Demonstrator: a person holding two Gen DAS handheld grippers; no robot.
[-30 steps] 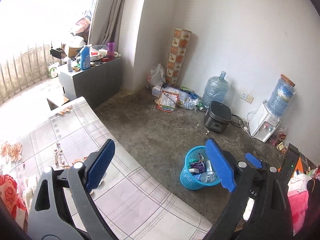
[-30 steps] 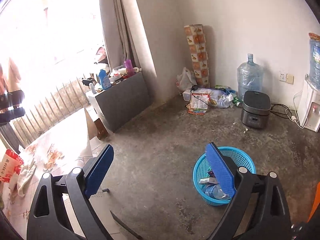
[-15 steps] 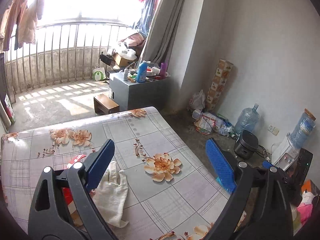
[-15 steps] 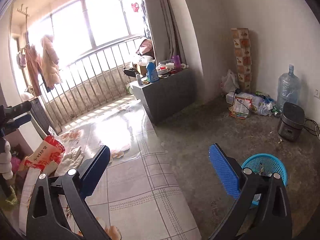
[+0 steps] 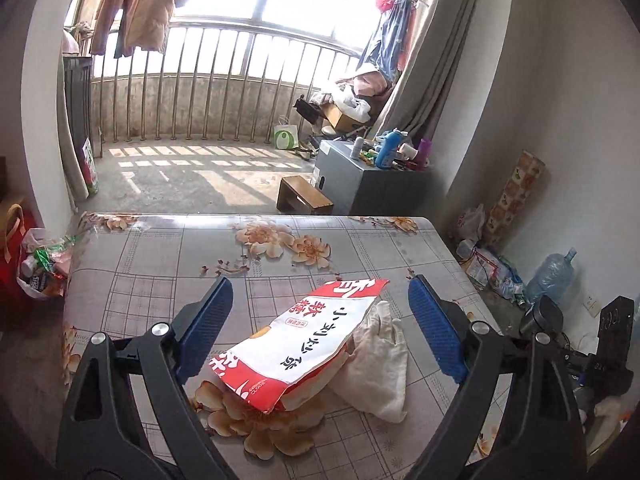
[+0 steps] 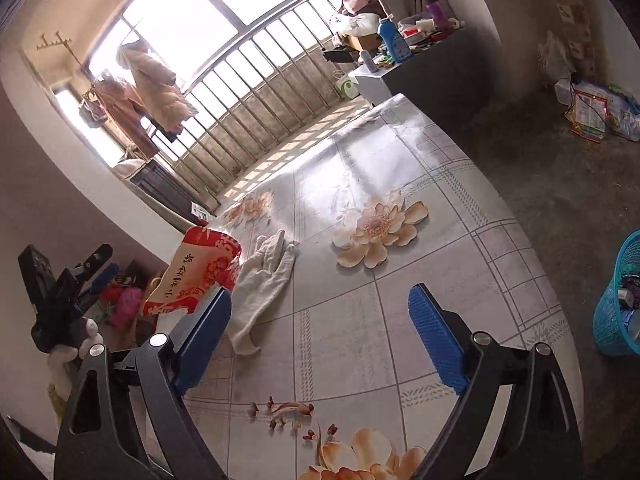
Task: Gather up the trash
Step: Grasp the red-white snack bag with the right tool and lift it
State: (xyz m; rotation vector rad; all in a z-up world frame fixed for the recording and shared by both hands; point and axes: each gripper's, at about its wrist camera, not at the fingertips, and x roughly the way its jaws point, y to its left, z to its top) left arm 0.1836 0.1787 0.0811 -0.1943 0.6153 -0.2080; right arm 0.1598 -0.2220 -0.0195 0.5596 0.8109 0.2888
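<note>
A red-and-white snack bag (image 5: 304,344) lies on the flower-patterned table (image 5: 168,264), its end resting on a white glove (image 5: 380,364). My left gripper (image 5: 320,282) hovers over the bag, jaws wide and closing, the pads touching nothing. In the right wrist view the bag (image 6: 196,276) and glove (image 6: 268,280) lie left of my right gripper (image 6: 320,292), whose jaws are closing with only bare table (image 6: 400,240) between them. The left gripper (image 6: 68,292) shows at the far left in a gloved hand (image 6: 76,344). A blue trash basket (image 6: 618,300) stands on the floor, right of the table.
Beyond the table stand a grey cabinet (image 5: 372,184) topped with bottles and a low wooden box (image 5: 304,200). A water jug (image 5: 550,276) and litter sit by the right wall. A full plastic bag (image 5: 40,268) lies on the floor at the left.
Both views swung from the floor and blue basket to the table. The snack bag and glove came into view, now under the left gripper. Both jaws narrowed slightly.
</note>
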